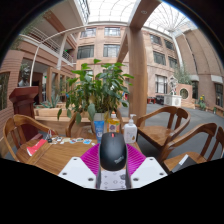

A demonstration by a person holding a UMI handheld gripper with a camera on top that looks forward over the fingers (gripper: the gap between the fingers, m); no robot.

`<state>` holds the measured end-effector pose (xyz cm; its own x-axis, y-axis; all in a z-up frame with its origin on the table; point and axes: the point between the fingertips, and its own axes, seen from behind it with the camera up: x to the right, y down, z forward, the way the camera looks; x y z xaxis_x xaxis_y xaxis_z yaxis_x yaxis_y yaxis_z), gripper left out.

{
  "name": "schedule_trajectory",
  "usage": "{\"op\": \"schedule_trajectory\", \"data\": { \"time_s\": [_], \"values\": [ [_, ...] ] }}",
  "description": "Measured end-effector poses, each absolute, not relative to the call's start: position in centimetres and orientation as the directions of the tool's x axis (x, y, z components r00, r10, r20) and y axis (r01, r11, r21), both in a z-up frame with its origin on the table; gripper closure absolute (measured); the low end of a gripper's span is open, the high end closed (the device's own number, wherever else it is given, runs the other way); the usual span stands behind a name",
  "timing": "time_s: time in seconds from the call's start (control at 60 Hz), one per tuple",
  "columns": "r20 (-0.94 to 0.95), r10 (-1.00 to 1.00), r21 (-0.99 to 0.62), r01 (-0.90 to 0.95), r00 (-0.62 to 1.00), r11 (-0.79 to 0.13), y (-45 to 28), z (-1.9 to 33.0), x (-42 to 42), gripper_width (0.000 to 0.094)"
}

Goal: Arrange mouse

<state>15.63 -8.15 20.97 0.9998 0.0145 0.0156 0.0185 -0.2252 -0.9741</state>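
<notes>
A black computer mouse (pixel 113 150) sits between my two fingers, and both magenta pads (pixel 93 158) press on its sides. My gripper (pixel 112 160) is shut on the mouse and holds it above the round wooden table (pixel 62 156). The mouse's nose points away from me, toward the bottles at the table's far side.
A potted green plant (pixel 97 92), a blue-capped bottle (pixel 99 125) and a white bottle (pixel 131 130) stand beyond the fingers. Wooden chairs (pixel 165 125) ring the table. A red item (pixel 36 147) lies on the table to the left. Brick buildings stand behind.
</notes>
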Motion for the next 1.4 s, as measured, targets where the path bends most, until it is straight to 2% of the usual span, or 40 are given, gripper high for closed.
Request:
{"op": "schedule_trajectory", "data": {
  "time_s": [0.05, 0.067, 0.15, 0.217, 0.3, 0.417, 0.5, 0.533, 0.583, 0.633, 0.65, 0.7, 0.867, 1.017, 1.4],
  "values": [
    [0.028, -0.021, -0.951, 0.020, 0.999, -0.307, -7.1, 17.2, 18.4, 0.0607],
    [0.035, -0.029, -0.944, 0.023, 0.999, -0.330, -7.4, 14.6, 19.5, 0.0607],
    [0.075, -0.065, -0.895, 0.038, 0.995, -0.444, -6.7, 9.2, 22.8, 0.0602],
    [0.086, -0.071, -0.865, 0.039, 0.994, -0.500, -7.0, 4.9, 24.1, 0.0594],
    [0.067, -0.075, -0.829, 0.014, 0.995, -0.560, -7.5, 1.6, 24.7, 0.0553],
    [0.047, -0.073, -0.805, -0.005, 0.996, -0.593, -7.8, -0.8, 24.7, 0.0505],
    [0.067, -0.066, -0.801, 0.014, 0.996, -0.599, -8.0, -0.6, 24.7, 0.0472],
    [0.073, -0.065, -0.799, 0.020, 0.995, -0.601, -8.3, -0.3, 24.6, 0.0430],
    [0.078, -0.066, -0.808, 0.024, 0.995, -0.589, -8.7, 0.9, 24.5, 0.0284],
    [0.082, -0.069, -0.815, 0.028, 0.994, -0.579, -9.3, 2.6, 24.3, 0.0089],
    [0.084, -0.071, -0.819, 0.028, 0.994, -0.573, -9.6, 3.2, 24.2, 0.0067],
    [0.091, -0.075, -0.829, 0.033, 0.993, -0.559, -10.5, 5.0, 24.0, 0.0108],
    [0.099, -0.089, -0.854, 0.038, 0.991, -0.519, -14.5, 11.0, 22.9, 0.0083],
    [0.107, -0.107, -0.865, 0.040, 0.988, -0.499, -18.8, 14.6, 22.2, 0.0083],
    [0.112, -0.080, -0.845, 0.053, 0.990, -0.532, -27.8, 14.9, 19.9, 0.0084]
  ]
}}
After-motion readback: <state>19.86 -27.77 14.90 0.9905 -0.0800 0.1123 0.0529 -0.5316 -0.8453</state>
